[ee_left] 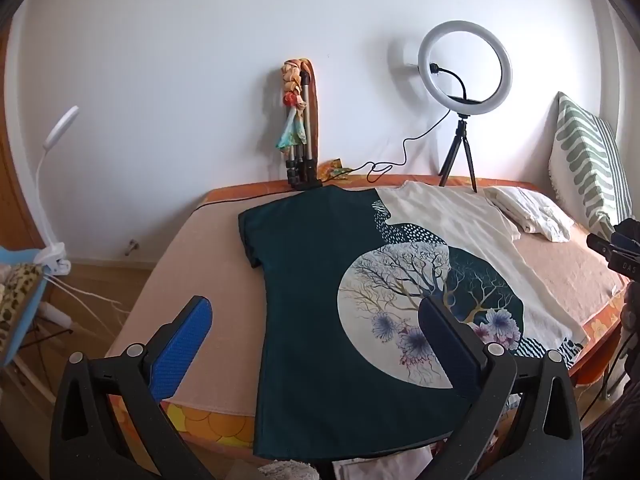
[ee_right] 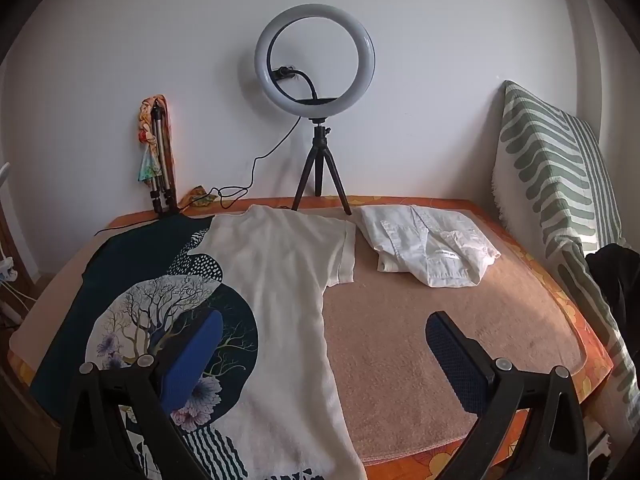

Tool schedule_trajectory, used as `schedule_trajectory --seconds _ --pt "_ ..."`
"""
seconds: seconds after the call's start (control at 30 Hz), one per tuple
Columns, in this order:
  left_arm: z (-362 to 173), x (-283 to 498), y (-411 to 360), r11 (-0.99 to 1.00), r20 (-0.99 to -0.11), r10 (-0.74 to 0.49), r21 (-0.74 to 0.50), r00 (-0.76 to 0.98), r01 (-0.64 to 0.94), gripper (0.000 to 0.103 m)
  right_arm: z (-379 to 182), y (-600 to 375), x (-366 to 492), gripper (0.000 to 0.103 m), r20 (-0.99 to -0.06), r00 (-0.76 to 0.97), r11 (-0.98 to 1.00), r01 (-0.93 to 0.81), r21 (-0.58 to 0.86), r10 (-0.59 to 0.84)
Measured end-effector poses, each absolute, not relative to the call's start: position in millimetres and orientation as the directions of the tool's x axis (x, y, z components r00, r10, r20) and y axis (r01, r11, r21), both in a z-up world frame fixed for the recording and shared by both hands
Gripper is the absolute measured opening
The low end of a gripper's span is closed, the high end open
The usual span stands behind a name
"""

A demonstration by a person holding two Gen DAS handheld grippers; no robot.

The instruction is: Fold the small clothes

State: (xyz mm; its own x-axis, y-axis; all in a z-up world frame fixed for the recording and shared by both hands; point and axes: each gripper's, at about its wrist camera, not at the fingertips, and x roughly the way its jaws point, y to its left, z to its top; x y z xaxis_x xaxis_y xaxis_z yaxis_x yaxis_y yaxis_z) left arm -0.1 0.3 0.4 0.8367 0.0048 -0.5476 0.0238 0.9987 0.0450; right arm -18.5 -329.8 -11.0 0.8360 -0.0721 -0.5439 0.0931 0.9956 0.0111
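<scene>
T-shirt (ee_left: 320, 300) lies flat on bed (ee_left: 192, 248), near hem cut off behind gripper bodies; half dark teal, half cream, round tree-and-flower print at centre. Folded white garment (ee_right: 432, 248) far right, details unclear. Left gripper (ee_left: 316, 328) spread wide, empty, above shirt; right gripper (ee_right: 324, 344) likewise, textured blue pads (ee_right: 192, 356).

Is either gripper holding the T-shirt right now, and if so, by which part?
Nothing is held. The left gripper and right gripper are both open above the T-shirt, which lies flat on the bed.
</scene>
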Motion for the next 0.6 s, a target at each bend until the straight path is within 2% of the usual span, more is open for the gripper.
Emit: schedule_trajectory --seconds 0.6 --pt "8.9 -6.1 10.0 1.000 -0.522 0.012 0.010 0.853 -0.008 0.103 -10.0 -327.6 -21.4 0.103 -0.529 0.844 0.996 0.089 -0.032 -0.093"
